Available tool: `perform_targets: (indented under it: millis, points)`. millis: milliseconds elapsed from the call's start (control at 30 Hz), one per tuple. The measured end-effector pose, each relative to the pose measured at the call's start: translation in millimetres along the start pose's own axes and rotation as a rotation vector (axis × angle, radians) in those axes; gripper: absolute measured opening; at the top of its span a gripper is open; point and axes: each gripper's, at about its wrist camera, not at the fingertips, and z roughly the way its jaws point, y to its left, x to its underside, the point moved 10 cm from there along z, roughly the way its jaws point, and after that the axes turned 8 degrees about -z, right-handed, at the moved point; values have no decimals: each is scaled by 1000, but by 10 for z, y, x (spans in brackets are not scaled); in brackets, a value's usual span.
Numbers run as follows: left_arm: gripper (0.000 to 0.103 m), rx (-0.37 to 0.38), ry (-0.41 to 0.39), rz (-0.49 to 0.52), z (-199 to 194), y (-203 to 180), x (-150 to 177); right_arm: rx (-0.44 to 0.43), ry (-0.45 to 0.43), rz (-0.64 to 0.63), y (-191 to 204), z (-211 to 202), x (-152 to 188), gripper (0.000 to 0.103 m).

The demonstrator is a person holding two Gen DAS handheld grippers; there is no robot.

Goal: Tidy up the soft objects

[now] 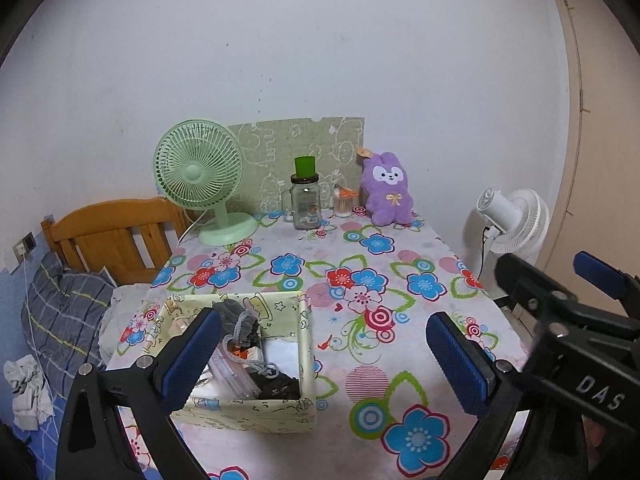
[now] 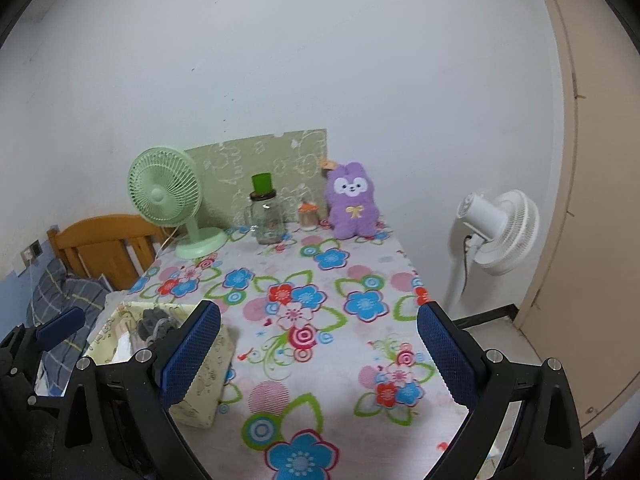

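Since both my claws, the left claw (image 1: 324,360) and the right claw (image 2: 320,356), hang spread apart and empty, I would judge the purple plush bunny (image 1: 387,189), upright at the counter's (image 1: 400,280) far edge, upper centre, light and squashy; pinch its plump belly.

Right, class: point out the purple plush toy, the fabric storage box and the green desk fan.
purple plush toy (image 1: 389,190): left wrist view, on its belly.
fabric storage box (image 1: 306,336): left wrist view, on its right wall.
green desk fan (image 2: 165,193): right wrist view, on its grille.
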Motion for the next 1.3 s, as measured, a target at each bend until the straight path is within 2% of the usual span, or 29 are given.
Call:
perform_targets:
  millis: [467, 1300]
  points:
    - [103, -18, -39, -31, -199, 125, -81, 37, -39, 13, -202, -249, -26, 100]
    - [103, -65, -56, -72, -248, 417, -98, -5, -29, -27, 59, -194, -40, 100]
